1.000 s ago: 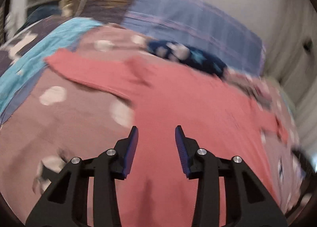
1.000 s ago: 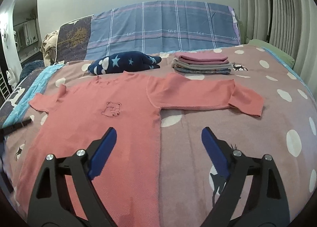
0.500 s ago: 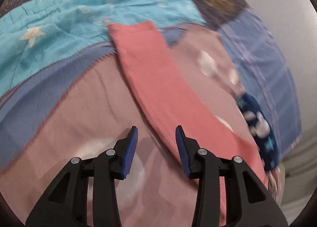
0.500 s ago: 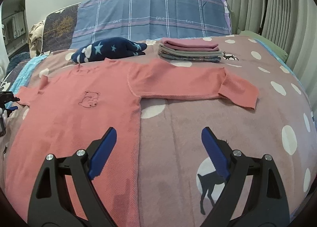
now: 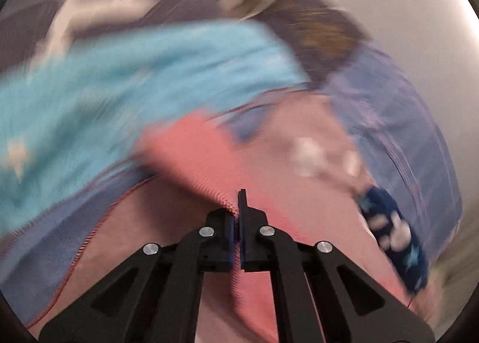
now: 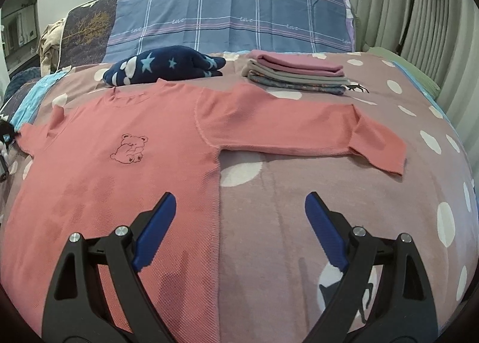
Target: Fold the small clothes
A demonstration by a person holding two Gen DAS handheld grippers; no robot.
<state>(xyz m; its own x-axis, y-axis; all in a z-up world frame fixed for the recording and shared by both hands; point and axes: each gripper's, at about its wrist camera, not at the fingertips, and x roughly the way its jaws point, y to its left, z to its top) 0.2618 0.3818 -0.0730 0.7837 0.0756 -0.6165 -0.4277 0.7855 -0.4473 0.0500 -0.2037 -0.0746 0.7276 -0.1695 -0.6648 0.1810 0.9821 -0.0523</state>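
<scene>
The bed (image 6: 344, 193) fills both views, under a mauve cover with white dots. A blue plaid pillow (image 6: 233, 16) stands along its far end.

The shirt (image 6: 125, 163), salmon pink and long-sleeved, lies flat and face up on the cover, left of the middle in the right wrist view. A small bear outline (image 6: 130, 150) sits on its chest. Its right-hand sleeve (image 6: 299, 133) stretches out sideways with the cuff end bent down; the other sleeve (image 5: 203, 160) runs toward the turquoise blanket (image 5: 143, 79) at the bed's edge.

Beyond the neckline lies a navy garment (image 6: 164, 69) with stars, and beside it, apart, a stack (image 6: 296, 75) of folded clothes, a pink piece on top.

The right gripper (image 6: 238, 214) points down at a slant over the shirt's lower hem side, fingers wide with nothing between them; the shirt's side edge runs under the gap.

The left gripper (image 5: 236, 202) also slants down, fingers clamped together on the sleeve's edge. That view is heavily blurred.
</scene>
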